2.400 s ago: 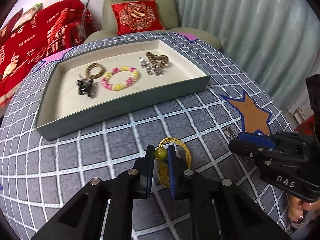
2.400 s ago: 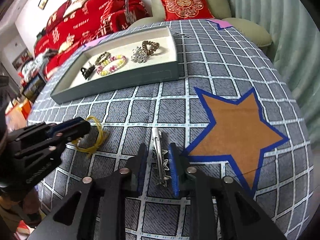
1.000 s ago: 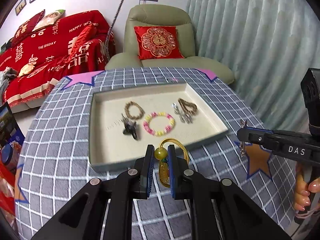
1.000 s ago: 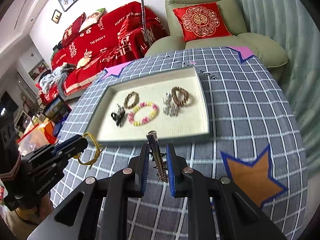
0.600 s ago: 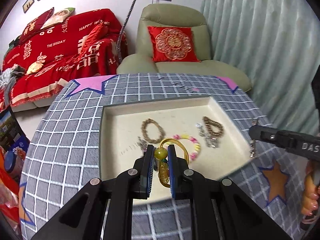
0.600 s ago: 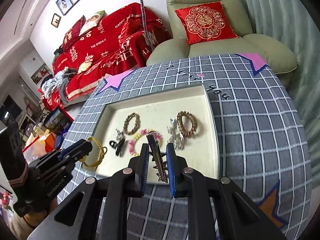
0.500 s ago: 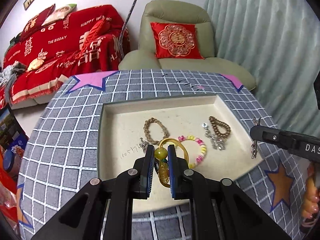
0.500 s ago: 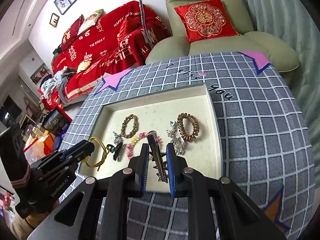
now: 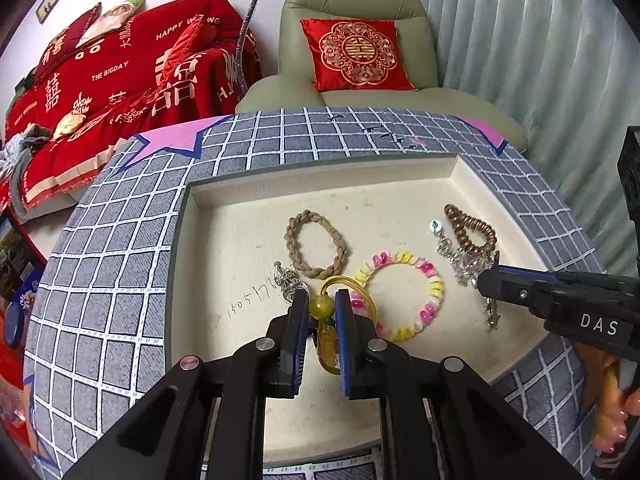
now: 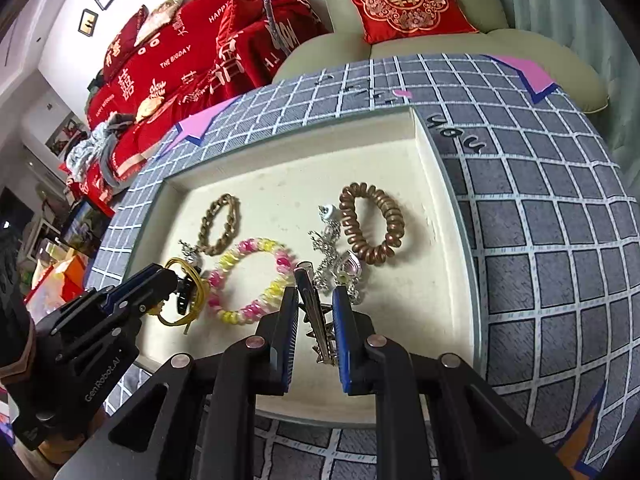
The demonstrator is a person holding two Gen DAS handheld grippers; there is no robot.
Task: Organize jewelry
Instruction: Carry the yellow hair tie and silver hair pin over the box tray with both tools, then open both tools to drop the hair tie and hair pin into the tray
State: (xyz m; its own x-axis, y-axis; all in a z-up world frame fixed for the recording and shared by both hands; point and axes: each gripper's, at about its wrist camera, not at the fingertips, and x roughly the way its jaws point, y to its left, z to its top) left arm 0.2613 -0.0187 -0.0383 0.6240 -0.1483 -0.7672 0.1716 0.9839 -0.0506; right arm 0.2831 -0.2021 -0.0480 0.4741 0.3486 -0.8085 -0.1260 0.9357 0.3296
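Observation:
My left gripper (image 9: 322,307) is shut on a yellow cord bracelet with a bead (image 9: 322,306) and holds it above the near part of the cream tray (image 9: 384,184). It also shows in the right wrist view (image 10: 188,280), held by the left gripper (image 10: 160,276). My right gripper (image 10: 315,292) is shut on a silver hair clip (image 10: 314,312) above the tray's (image 10: 424,152) near right part; the clip (image 9: 491,312) hangs from the right gripper (image 9: 486,284) in the left wrist view. In the tray lie a braided tan bracelet (image 9: 316,249), a pink-yellow bead bracelet (image 9: 400,296), a silver chain (image 9: 456,254) and a brown coil hair tie (image 9: 470,230).
The tray stands on a round table with a grey grid cloth (image 9: 104,248). A small dark claw clip (image 10: 185,294) and a silver charm (image 9: 289,280) lie in the tray's left part. A green armchair (image 9: 360,40) and a red sofa (image 9: 100,72) stand behind the table.
Both grippers lifted their items off the cloth and moved forward over the tray, and have now come lower and closer to its floor. Both stay shut.

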